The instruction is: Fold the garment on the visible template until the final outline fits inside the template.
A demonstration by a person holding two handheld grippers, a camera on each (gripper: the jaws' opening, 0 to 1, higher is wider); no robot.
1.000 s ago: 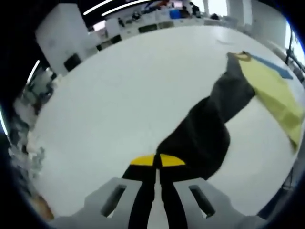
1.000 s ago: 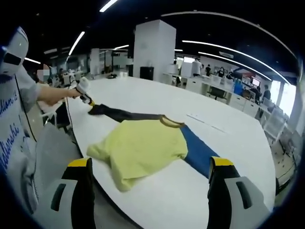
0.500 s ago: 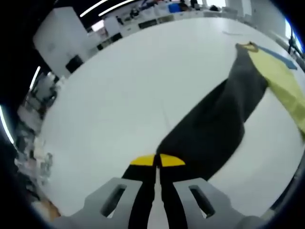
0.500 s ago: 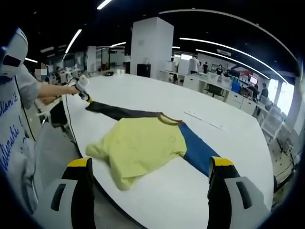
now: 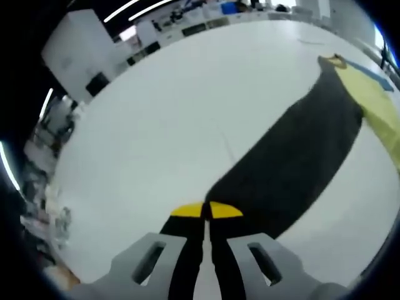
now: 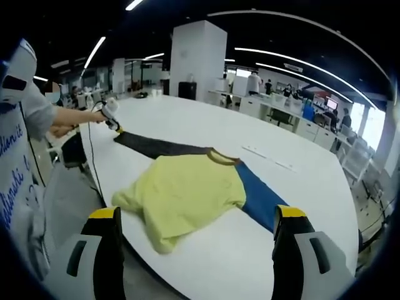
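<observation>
Since 1 second earlier, dark grey sleeve (image 5: 294, 162) untwisted and stretched flat, left tongs (image 5: 206, 211) clenched on its end, right tongs (image 6: 197, 215) released above white tabletop (image 6: 294, 181), yellow garment (image 6: 184, 194) lying over blue template (image 6: 259, 199).

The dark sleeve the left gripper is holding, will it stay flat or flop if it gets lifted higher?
Probably flops: the sleeve is thin cloth lying limp on the table. Likely light, since the left gripper holds it by one pinched end. The shirt may drag along.
</observation>
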